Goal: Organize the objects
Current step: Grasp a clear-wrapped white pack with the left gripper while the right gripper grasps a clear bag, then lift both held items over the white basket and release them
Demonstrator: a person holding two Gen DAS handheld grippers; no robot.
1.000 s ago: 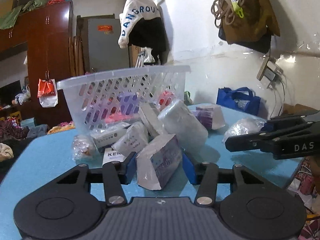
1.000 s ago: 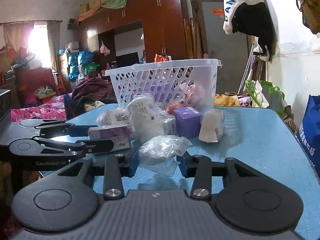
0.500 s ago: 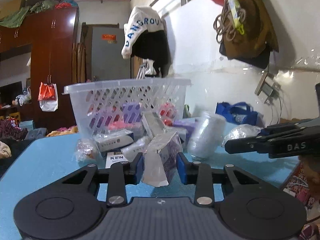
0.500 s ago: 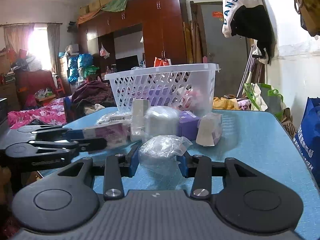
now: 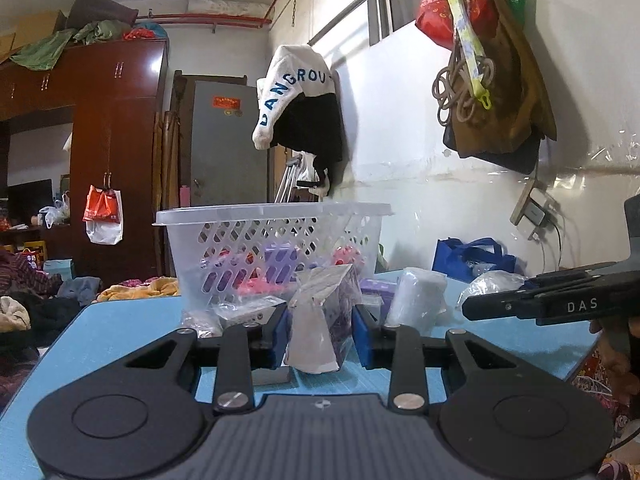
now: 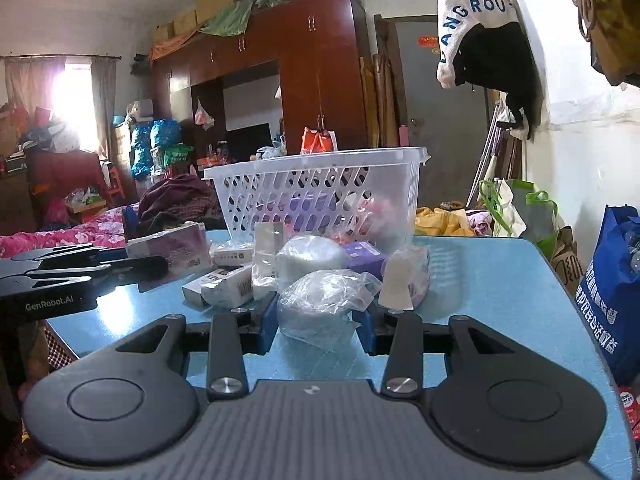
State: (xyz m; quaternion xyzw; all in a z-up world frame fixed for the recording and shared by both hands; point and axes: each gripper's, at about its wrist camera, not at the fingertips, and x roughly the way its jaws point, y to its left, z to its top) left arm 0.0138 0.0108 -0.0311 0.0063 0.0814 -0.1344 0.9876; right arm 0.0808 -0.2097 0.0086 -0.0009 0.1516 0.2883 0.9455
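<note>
Ahead of me stands a tall dark red wardrobe (image 6: pixel 320 80) with cardboard boxes (image 6: pixel 208 0) and crumpled cloths piled on top. A grey door (image 5: pixel 228 140) sits beside it, with a red notice stuck near its top. To my right the white wall (image 5: pixel 400 120) carries a black and white garment (image 5: pixel 304 112) on a rail, and brown bags (image 5: pixel 500 92) hang nearer me. Daylight glares through a curtained window (image 6: pixel 76 96) far left. A bed with a pink floral cover (image 6: pixel 60 232) lies below it. A blue bag (image 6: pixel 612 280) stands by the blue worktop (image 6: pixel 500 280).
</note>
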